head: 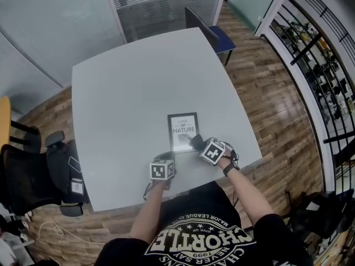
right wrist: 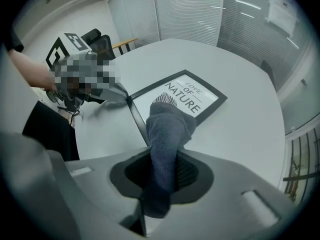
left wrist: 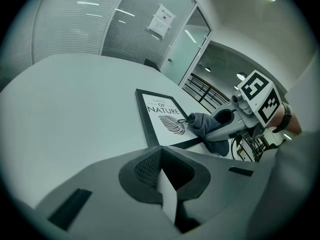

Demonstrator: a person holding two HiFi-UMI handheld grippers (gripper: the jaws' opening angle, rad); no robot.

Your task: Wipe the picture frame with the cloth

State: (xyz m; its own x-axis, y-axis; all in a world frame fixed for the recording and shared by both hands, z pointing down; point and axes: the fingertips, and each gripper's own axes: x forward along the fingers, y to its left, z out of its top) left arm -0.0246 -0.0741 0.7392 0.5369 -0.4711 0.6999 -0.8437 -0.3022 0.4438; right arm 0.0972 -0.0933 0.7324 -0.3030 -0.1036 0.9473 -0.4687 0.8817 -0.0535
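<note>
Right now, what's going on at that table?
A person holds a tool in each hand. The right tool is shut on a dark cloth and has it on the near end of the frame, which lies flat on the grey table. The left tool is shut with nothing in it, low by the frame's near left corner; contact there can't be told.

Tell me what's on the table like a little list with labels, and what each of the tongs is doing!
Table: pale grey square table
Picture: black-framed rectangular print reading "love of nature", lying flat
Cloth: dark blue-grey fabric cloth, resting on the print's end nearest the person
Right tongs: shut on the cloth
Left tongs: shut, nothing in them, beside the frame's near corner
</note>
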